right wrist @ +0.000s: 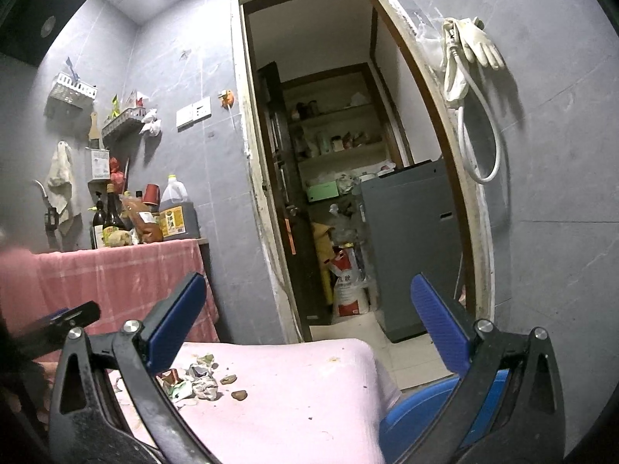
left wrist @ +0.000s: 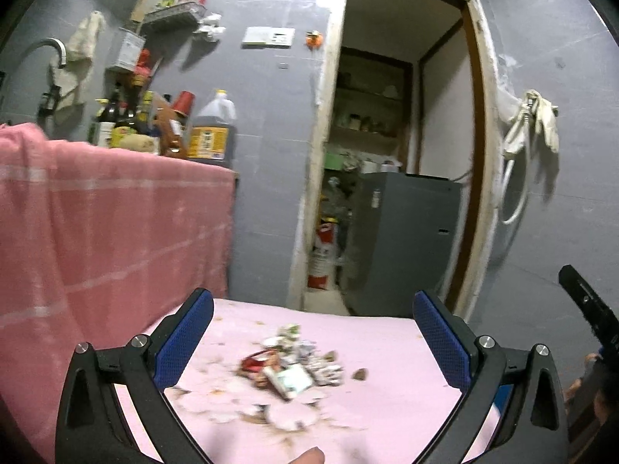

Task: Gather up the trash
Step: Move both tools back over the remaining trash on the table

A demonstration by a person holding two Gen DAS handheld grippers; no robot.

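Observation:
A heap of trash (left wrist: 290, 367), crumpled wrappers, paper scraps and brown crumbs, lies on a pink cloth-covered surface (left wrist: 387, 348). My left gripper (left wrist: 313, 332) stands open above the near side of that heap, nothing between its blue pads. In the right wrist view the same trash (right wrist: 197, 379) sits low at the left, partly hidden behind the left finger. My right gripper (right wrist: 309, 317) is open and empty, pointing level at the doorway, right of the heap. Each gripper shows at the edge of the other's view.
A counter draped in a pink checked cloth (left wrist: 96, 224) carries bottles and a big jug (left wrist: 212, 131). An open doorway (right wrist: 348, 193) leads to a storeroom with a grey appliance (right wrist: 414, 247). A blue seat (right wrist: 418, 413) sticks out under the pink surface.

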